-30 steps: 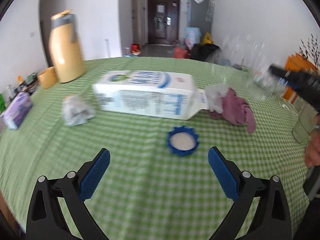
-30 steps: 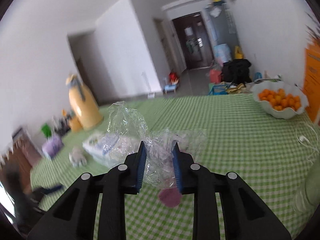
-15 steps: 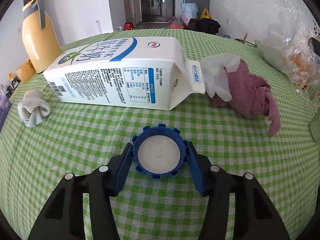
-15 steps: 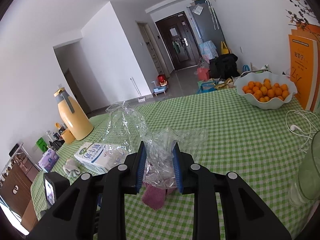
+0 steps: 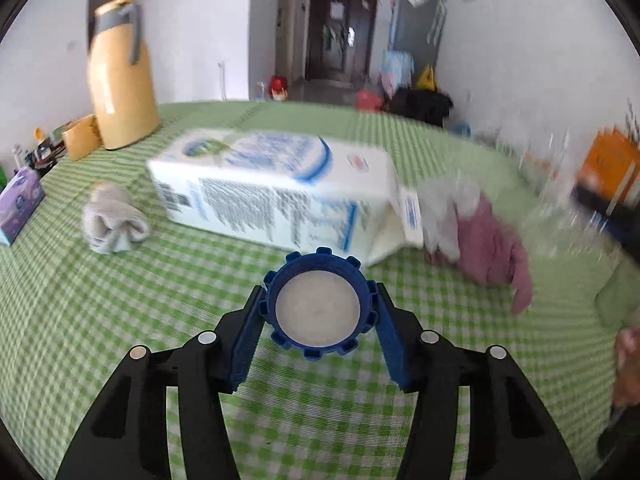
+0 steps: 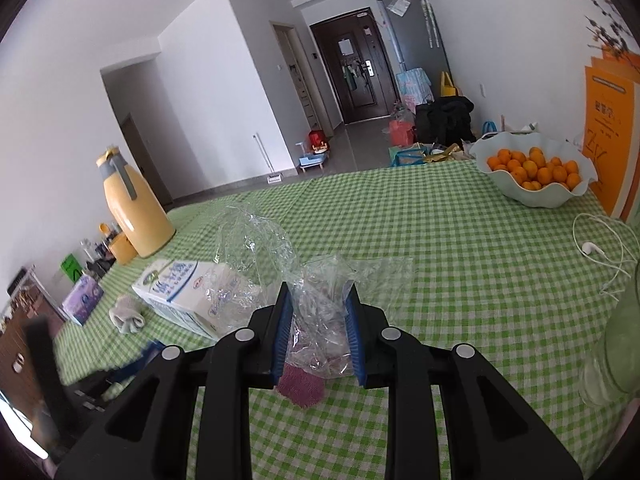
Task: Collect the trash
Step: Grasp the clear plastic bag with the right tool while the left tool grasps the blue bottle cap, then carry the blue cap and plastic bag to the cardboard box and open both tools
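Left gripper [image 5: 318, 306] clamps blue cap [image 5: 318, 302]; right gripper [image 6: 318, 330] pinches clear plastic bag [image 6: 316, 312] above green checked table [image 6: 440, 240]

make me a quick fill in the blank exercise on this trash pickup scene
1. The left gripper is shut on a blue ____.
2. The right gripper pinches a clear plastic ____.
3. The milk carton lies on its ____.
4. The white bowl holds ____.

Missing words: cap; bag; side; oranges

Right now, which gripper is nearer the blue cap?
Left. The left gripper has the blue cap between its jaws; the right gripper holds a clear plastic bag farther off.
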The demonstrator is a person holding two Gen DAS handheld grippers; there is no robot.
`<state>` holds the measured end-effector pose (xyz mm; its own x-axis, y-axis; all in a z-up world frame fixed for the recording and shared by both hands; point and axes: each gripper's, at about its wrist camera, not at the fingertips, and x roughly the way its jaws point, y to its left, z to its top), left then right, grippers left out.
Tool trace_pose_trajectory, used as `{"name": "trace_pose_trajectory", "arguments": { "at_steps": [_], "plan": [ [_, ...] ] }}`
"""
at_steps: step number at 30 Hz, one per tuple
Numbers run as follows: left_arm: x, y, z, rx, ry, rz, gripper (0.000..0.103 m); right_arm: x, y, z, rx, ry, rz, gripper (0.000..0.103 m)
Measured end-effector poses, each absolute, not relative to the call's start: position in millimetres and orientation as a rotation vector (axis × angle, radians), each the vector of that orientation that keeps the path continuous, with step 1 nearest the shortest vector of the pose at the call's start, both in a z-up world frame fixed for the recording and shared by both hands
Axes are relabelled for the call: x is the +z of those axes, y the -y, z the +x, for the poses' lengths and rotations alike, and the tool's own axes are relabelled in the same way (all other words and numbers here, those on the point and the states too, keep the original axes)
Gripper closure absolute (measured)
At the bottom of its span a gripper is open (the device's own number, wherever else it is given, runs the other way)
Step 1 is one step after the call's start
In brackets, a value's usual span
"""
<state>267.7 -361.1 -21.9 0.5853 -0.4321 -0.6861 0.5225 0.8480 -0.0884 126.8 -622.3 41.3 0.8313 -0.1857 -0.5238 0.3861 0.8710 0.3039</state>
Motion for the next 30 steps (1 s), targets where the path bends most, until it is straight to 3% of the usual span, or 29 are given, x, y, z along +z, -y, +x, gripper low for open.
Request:
{"name": "trace_pose_trajectory", "arguments": {
  "at_steps": [19, 30],
  "plan": [
    [75, 221, 253, -0.403, -0.517, -0.005, 0.052, 104, 537, 147, -0.179, -0.415, 0.215, 0.077],
    [85, 151, 253, -0.351, -0.477, -0.067, 0.052, 114, 468, 177, -0.084, -0.438, 0.137, 0.077]
  ]
}}
